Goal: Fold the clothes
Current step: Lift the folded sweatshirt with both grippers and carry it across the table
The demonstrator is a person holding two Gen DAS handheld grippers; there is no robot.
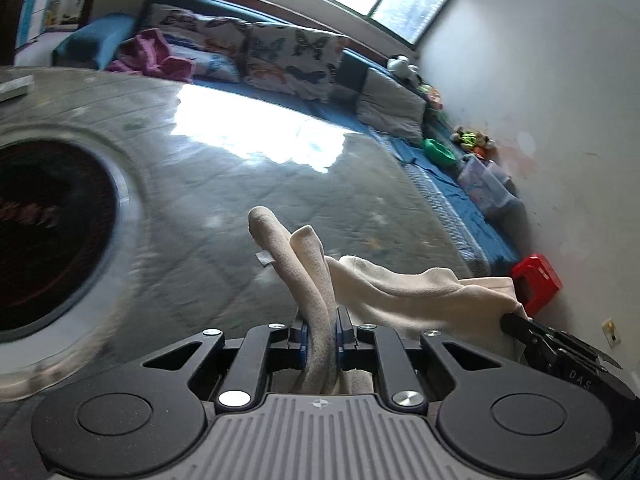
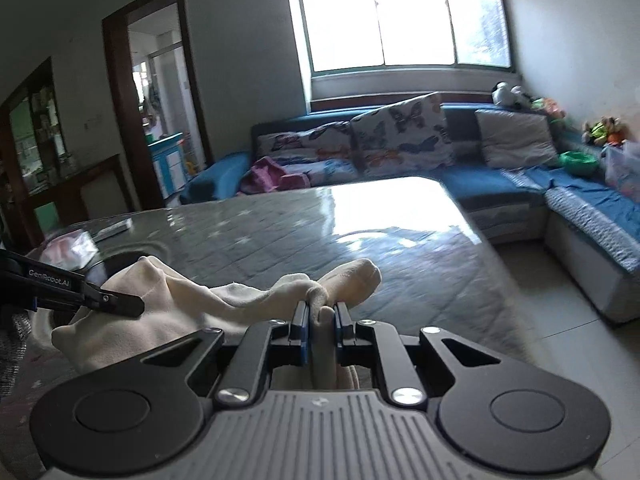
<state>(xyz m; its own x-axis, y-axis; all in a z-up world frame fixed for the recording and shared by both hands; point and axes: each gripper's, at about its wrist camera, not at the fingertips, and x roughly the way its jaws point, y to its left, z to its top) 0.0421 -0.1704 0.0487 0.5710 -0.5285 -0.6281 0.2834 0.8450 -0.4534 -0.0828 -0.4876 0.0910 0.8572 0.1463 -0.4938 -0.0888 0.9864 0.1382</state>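
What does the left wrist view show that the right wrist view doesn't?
Left wrist only: a red plastic stool by the wall and the dark round inset in the table. Right wrist only: the dark wooden doorway and a glass-fronted cabinet. Both: the cream fleece garment clamped by the left gripper and right gripper, plus the blue sofa.

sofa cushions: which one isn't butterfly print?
The plain grey cushion, at the sofa's corner nearest the soft toys. The cushions to its left carry a coloured butterfly print; this one has no pattern.
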